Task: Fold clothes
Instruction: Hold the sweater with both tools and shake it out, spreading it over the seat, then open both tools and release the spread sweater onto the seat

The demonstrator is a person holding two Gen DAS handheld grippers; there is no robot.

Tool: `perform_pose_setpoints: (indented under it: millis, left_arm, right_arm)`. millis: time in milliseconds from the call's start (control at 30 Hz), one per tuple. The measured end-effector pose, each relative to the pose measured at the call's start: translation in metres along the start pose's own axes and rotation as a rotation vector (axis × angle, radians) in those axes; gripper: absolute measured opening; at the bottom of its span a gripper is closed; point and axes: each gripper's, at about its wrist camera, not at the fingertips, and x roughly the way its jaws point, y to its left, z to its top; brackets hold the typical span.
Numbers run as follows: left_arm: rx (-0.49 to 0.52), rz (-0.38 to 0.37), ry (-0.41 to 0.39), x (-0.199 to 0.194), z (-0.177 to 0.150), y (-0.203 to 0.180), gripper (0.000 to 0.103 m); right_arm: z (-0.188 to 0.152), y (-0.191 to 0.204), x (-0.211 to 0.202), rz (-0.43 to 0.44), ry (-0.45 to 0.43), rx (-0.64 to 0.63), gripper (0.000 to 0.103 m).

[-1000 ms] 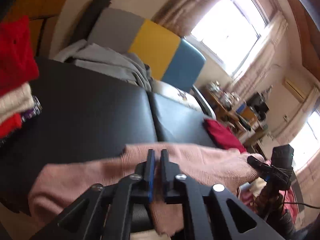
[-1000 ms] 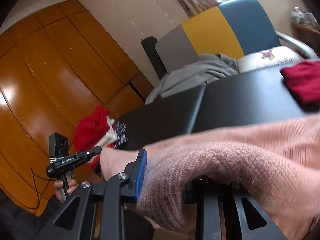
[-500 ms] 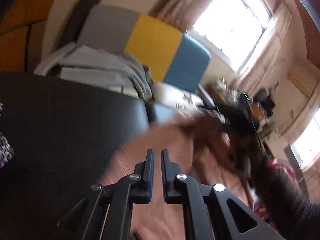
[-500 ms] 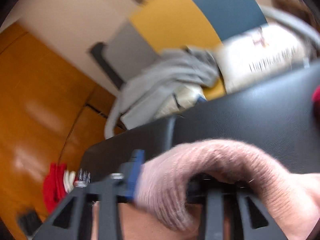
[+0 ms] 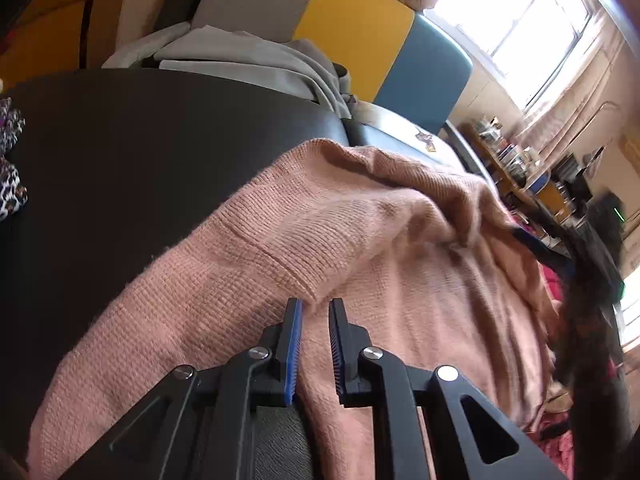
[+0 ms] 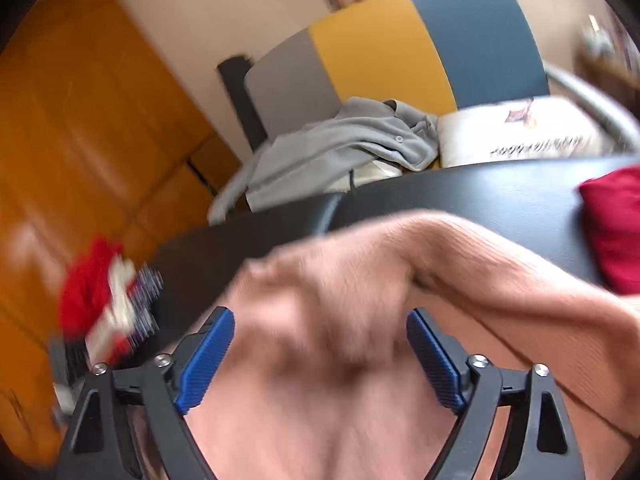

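- We see a pink knitted sweater [image 5: 360, 248] lying on the black padded worktop [image 5: 140, 168], near its front edge, with part of the knit hanging over that edge.
- In the left wrist view the sweater's long axis runs from the near left corner up toward the far right, and a ribbed band crosses it just ahead of the left tool [image 5: 316, 308].
- A fold of the sweater [image 6: 360, 280] is bunched up into a rounded hump; in the right wrist view a sleeve-like length slants from that hump down toward the right.
- The left tool sits over the sweater with its blue-lined fingers [image 5: 294, 332] a narrow gap apart; pink knit shows between them, but we cannot tell whether it is pinched.
- The right tool [image 6: 320, 320] has its blue pads [image 6: 212, 356] spread wide, with the blurred hump of sweater between them and touching neither pad clearly.
- Beyond the sweater, a seam divides the worktop into two cushions.
- To the sweater's right lies a red garment [image 6: 612, 232] on the worktop.
- To the sweater's left, at the worktop's far end, sits a pile of red, white and patterned clothes [image 6: 108, 300], blurred.
- Behind the sweater, past the worktop, a grey, yellow and blue chair [image 5: 352, 28] carries crumpled grey clothes [image 5: 248, 60] and a white printed cushion [image 6: 516, 136].
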Motion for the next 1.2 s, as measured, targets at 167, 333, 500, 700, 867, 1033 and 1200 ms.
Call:
perform_pose_setpoints:
  millis: [167, 333, 500, 700, 867, 1033, 1200]
  left_arm:
    - [-0.003, 0.029, 0.01, 0.026, 0.014, 0.018, 0.016]
    - [0.006, 0.051, 0.0, 0.047, 0.046, 0.032, 0.018]
    - [0.031, 0.147, 0.0, 0.065, 0.091, 0.044, 0.018]
    - [0.059, 0.292, -0.004, 0.06, 0.11, 0.069, 0.018]
    - [-0.021, 0.346, -0.031, 0.019, 0.089, 0.089, 0.018]
    - [-0.018, 0.227, -0.071, -0.023, 0.031, 0.063, 0.018]
    - [0.027, 0.176, -0.043, -0.026, -0.027, 0.03, 0.018]
  right_arm:
    - [-0.076, -0.009, 0.001, -0.199, 0.156, -0.074, 0.09]
    - [-0.098, 0.011, 0.021, -0.259, 0.11, -0.092, 0.103]
    - [-0.08, 0.038, 0.055, -0.208, 0.096, -0.047, 0.103]
    - [-0.064, 0.076, 0.09, -0.108, 0.109, -0.096, 0.103]
    - [-0.065, 0.096, 0.102, -0.066, 0.13, -0.166, 0.103]
    - [-0.073, 0.098, 0.093, -0.02, 0.1, -0.1, 0.103]
    - [-0.083, 0.104, 0.081, -0.002, 0.052, -0.047, 0.103]
